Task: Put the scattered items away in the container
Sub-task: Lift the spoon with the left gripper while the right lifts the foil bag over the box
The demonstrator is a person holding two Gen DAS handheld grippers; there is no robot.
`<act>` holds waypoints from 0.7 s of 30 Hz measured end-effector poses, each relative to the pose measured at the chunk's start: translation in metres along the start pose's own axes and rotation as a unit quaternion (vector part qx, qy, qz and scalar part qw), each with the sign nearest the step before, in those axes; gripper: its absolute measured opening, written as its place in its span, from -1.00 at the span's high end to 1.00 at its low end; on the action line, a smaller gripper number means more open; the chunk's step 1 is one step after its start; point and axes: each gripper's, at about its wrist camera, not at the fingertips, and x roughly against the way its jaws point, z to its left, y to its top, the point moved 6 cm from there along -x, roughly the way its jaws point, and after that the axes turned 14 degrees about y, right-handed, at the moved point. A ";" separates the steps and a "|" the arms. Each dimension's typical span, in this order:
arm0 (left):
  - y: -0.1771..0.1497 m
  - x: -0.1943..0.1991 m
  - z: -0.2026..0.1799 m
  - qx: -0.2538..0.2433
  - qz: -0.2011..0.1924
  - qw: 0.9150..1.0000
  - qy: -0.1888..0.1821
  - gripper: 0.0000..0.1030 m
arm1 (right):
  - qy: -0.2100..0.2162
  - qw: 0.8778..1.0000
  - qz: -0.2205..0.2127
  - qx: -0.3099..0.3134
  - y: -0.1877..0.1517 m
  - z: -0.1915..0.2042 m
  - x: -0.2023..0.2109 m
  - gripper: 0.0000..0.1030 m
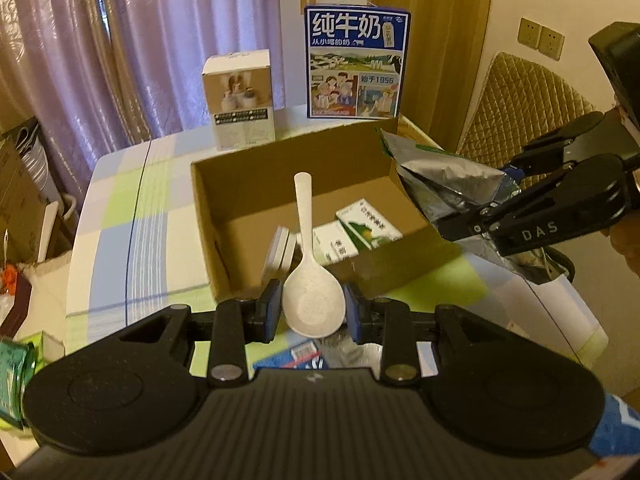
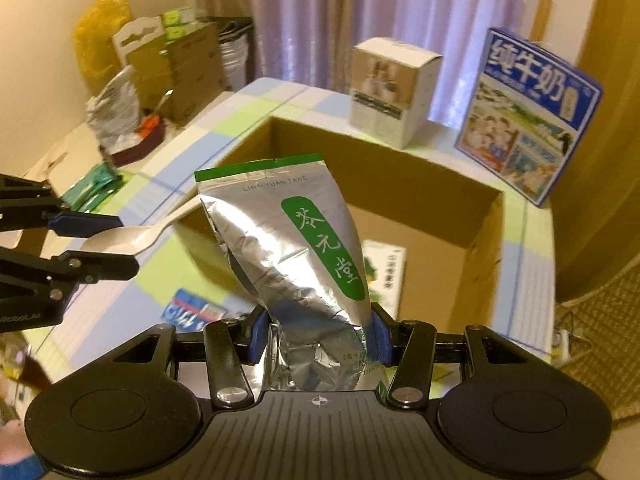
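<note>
Two green-white packets (image 1: 360,232) already in cardboard box (image 1: 208,208). Spoon (image 1: 314,300) clamped by left hand-held gripper (image 1: 312,312), foil pouch (image 2: 304,264) by right hand-held gripper (image 2: 318,336); blue packet (image 2: 192,310) left on table (image 1: 120,208).

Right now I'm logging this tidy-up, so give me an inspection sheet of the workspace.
Surface: checked pastel tablecloth.
Job's things: open brown cardboard box holding a green-and-white carton; white plastic spoon; silver foil pouch with green label.
Clutter: blue milk carton, white box, blue packet.
Grippers: left gripper clamps the spoon; right gripper clamps the pouch.
Cables: nothing seen.
Surroundings: purple curtains, quilted chair.
</note>
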 end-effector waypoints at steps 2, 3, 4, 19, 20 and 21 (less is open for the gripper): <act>0.009 -0.008 -0.001 -0.002 -0.001 1.000 -0.002 0.46 | -0.007 1.000 -0.003 -0.006 0.008 -0.011 0.001 0.07; 0.012 -0.012 0.000 -0.002 -0.001 1.000 -0.002 0.46 | -0.009 1.000 -0.003 -0.009 0.011 -0.016 0.000 0.07; 0.016 -0.015 0.000 -0.002 -0.001 1.000 -0.003 0.46 | -0.012 1.000 -0.004 -0.012 0.015 -0.022 -0.001 0.07; 0.047 -0.075 0.003 0.001 0.016 1.000 -0.007 0.46 | -0.041 0.998 -0.008 -0.039 0.050 -0.081 -0.023 0.07; 0.048 -0.079 0.004 0.004 0.017 1.000 -0.008 0.46 | -0.042 0.998 -0.008 -0.040 0.051 -0.083 -0.025 0.07; 0.048 -0.082 0.004 0.006 0.019 1.000 -0.009 0.46 | -0.043 0.998 -0.008 -0.042 0.053 -0.087 -0.027 0.07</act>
